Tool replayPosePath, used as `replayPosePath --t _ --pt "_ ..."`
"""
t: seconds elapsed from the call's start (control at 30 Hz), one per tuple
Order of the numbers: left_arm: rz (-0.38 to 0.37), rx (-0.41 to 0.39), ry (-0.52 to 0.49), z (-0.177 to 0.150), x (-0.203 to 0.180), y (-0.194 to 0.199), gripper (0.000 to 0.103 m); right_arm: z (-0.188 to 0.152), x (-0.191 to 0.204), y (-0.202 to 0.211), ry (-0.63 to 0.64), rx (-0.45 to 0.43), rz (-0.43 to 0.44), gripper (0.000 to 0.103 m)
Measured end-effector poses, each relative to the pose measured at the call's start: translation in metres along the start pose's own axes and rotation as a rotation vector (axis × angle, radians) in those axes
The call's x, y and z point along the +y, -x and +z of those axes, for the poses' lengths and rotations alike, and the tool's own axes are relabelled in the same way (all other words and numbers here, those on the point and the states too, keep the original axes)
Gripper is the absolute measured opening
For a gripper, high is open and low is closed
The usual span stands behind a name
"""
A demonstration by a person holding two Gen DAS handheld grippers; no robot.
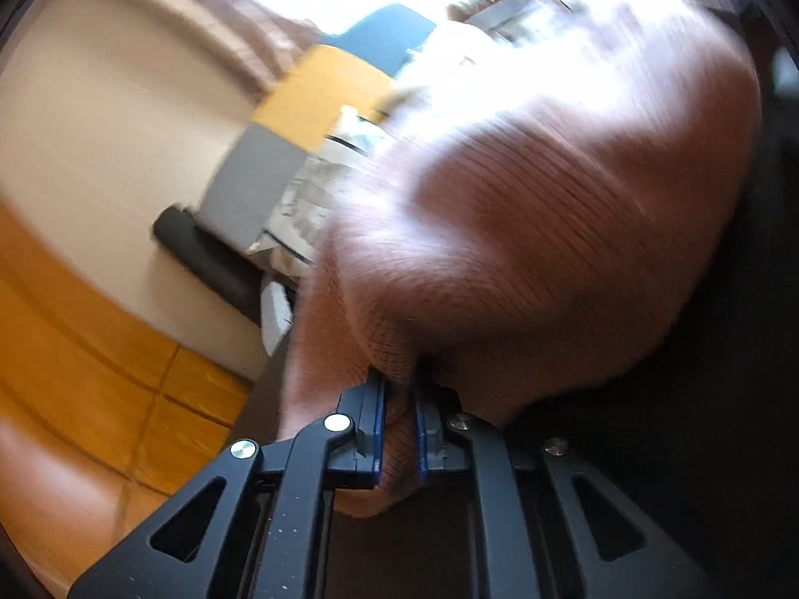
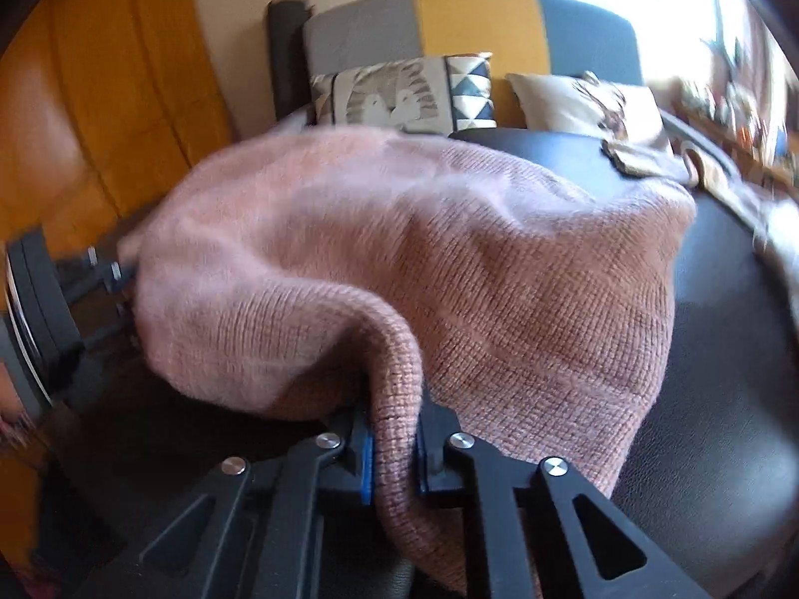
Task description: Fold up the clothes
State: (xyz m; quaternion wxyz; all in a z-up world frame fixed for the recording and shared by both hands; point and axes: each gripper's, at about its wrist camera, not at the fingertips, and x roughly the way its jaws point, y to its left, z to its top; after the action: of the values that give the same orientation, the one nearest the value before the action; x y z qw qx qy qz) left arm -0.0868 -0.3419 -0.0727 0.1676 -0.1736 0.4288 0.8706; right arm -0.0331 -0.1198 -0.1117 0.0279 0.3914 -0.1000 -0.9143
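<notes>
At the bottom centre of the right wrist view, the right tool [image 2: 394,449] is clenched on a thick fold of the pink knit sweater [image 2: 499,259], which spreads up across the middle of the frame over a dark leather surface [image 2: 724,399]. At the left edge, the left tool [image 2: 120,279] meets the sweater's far side. In the left wrist view, the left tool [image 1: 399,429] is clenched on a bunched edge at bottom centre. Beyond, at the top, patterned cushions [image 2: 404,95] lean on a grey, yellow and blue backrest [image 2: 474,20].
</notes>
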Motion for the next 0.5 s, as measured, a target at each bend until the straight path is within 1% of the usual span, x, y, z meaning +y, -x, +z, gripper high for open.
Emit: replayPosePath --t 0.07,0.1,0.2,0.37,0.5 --pt "0.022 -0.052 0.12 0.013 0.029 0.015 0.008 0.011 -0.003 0.016 -0.034 -0.056 0.011 0.009" --pt "0.026 -0.07 0.165 0.019 0.041 0.02 0.008 0.019 -0.002 0.026 -0.038 -0.094 0.014 0.009" --pt "0.016 -0.136 0.293 0.038 0.076 0.039 0.008 0.045 0.0 0.054 -0.048 -0.203 0.029 0.009" --pt "-0.002 -0.241 0.416 0.063 0.104 0.075 0.007 0.089 0.009 0.094 -0.051 -0.336 0.087 0.009" --pt "0.017 -0.333 0.49 0.076 0.128 0.104 0.007 0.123 0.015 0.126 -0.053 -0.443 0.134 0.009"
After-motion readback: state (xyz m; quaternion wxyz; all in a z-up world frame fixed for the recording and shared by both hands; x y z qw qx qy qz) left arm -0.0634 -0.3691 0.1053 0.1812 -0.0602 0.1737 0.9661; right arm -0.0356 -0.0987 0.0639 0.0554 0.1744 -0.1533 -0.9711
